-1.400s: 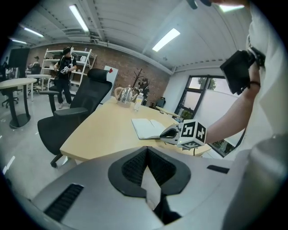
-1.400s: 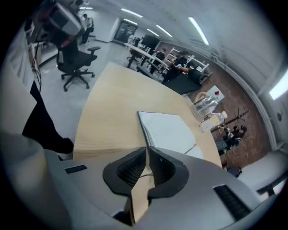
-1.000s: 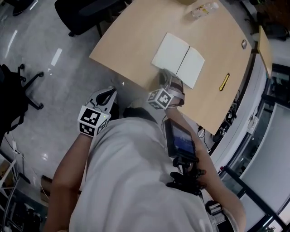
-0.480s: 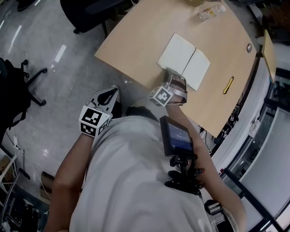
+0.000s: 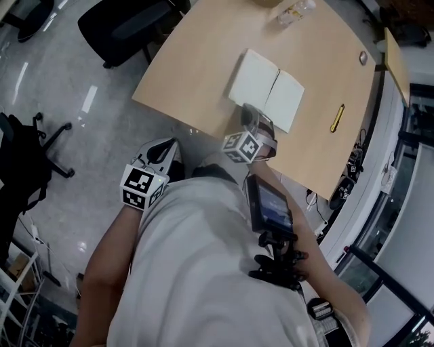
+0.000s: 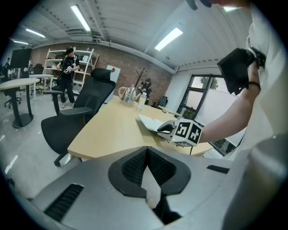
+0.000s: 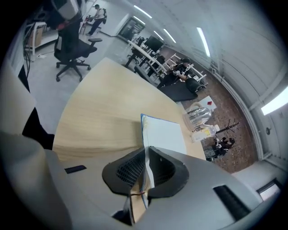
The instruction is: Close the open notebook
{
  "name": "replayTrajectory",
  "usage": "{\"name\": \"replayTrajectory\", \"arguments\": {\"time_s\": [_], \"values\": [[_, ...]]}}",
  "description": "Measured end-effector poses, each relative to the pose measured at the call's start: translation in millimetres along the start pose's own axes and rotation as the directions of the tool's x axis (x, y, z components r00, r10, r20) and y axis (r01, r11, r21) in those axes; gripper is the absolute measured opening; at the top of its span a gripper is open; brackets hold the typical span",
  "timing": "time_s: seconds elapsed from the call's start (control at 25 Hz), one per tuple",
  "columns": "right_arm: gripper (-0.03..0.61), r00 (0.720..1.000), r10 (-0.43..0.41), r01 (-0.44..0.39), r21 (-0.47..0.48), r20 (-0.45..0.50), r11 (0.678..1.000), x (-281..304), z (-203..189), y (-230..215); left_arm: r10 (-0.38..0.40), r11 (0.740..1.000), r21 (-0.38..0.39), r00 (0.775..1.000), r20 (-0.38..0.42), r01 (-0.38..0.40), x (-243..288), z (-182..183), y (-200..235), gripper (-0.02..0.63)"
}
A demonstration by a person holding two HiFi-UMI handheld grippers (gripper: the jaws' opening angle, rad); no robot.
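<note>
The open notebook (image 5: 266, 90) lies flat on the wooden table (image 5: 196, 61), showing two white pages. My right gripper (image 5: 249, 112) is at the near edge of its left page. In the right gripper view the white page (image 7: 163, 134) and its blue cover edge run straight into the slot of the right gripper (image 7: 145, 173), whose jaws are shut on that edge. My left gripper (image 5: 165, 144) hangs off the table over the floor. It is shut with nothing in it, and in its own view the left gripper (image 6: 146, 157) looks at the table and the right gripper's marker cube (image 6: 187, 132).
A yellow pen (image 5: 336, 118) lies right of the notebook. A water bottle (image 5: 293, 12) and a metal kettle (image 7: 198, 114) stand at the table's far end. A black office chair (image 5: 122, 24) is beside the table's left side. A screen device (image 5: 271, 207) hangs on the person's chest.
The head view has shifted a little. Both grippers stay about where they were, the right one at the notebook's near edge.
</note>
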State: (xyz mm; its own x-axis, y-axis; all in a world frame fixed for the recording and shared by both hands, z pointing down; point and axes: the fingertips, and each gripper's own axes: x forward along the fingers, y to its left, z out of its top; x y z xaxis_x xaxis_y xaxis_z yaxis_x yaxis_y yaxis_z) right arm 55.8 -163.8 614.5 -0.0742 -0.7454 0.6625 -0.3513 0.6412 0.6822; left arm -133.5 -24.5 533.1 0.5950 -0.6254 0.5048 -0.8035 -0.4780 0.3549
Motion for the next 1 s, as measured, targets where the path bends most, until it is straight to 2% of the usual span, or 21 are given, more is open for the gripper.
{"name": "replayTrajectory", "arguments": {"time_s": [0.12,0.2,0.32,0.48,0.6,0.68,0.72,0.88,0.92,1.0], "values": [[0.040,0.999,-0.005,0.002,0.105,0.033,0.994,-8,-2,-10,-0.020,0.999,0.028,1.000,-0.004,0.020,7,6,-9,0.005],[0.038,0.998,-0.009,-0.005,0.216,0.063,0.976,-16,-5,-16,-0.034,0.998,0.047,0.999,-0.004,0.035,10,9,-15,0.005],[0.035,0.994,-0.020,-0.022,0.369,0.110,0.929,-26,-10,-22,-0.057,0.995,0.080,0.998,-0.009,0.057,14,14,-20,0.005],[0.034,0.987,-0.036,-0.042,0.479,0.154,0.877,-34,-17,-30,-0.076,0.990,0.120,0.997,-0.014,0.077,20,25,-29,0.006],[0.032,0.983,-0.055,-0.054,0.564,0.173,0.824,-41,-23,-36,-0.090,0.984,0.152,0.996,-0.022,0.092,23,33,-39,0.005],[0.032,0.981,-0.064,-0.068,0.635,0.183,0.770,-45,-29,-40,-0.100,0.979,0.175,0.994,-0.035,0.105,26,37,-47,0.005],[0.031,0.980,-0.067,-0.080,0.676,0.188,0.733,-47,-33,-41,-0.105,0.976,0.187,0.994,-0.043,0.112,28,39,-52,0.005],[0.029,0.972,-0.097,-0.127,0.825,0.214,0.551,-56,-53,-46,-0.119,0.965,0.227,0.991,-0.067,0.131,36,47,-67,0.005],[0.028,0.969,-0.107,-0.137,0.845,0.222,0.517,-58,-57,-47,-0.122,0.962,0.238,0.990,-0.071,0.136,38,50,-71,0.005],[0.028,0.966,-0.115,-0.153,0.869,0.232,0.470,-60,-65,-46,-0.131,0.953,0.264,0.988,-0.081,0.148,44,53,-77,0.005]]}}
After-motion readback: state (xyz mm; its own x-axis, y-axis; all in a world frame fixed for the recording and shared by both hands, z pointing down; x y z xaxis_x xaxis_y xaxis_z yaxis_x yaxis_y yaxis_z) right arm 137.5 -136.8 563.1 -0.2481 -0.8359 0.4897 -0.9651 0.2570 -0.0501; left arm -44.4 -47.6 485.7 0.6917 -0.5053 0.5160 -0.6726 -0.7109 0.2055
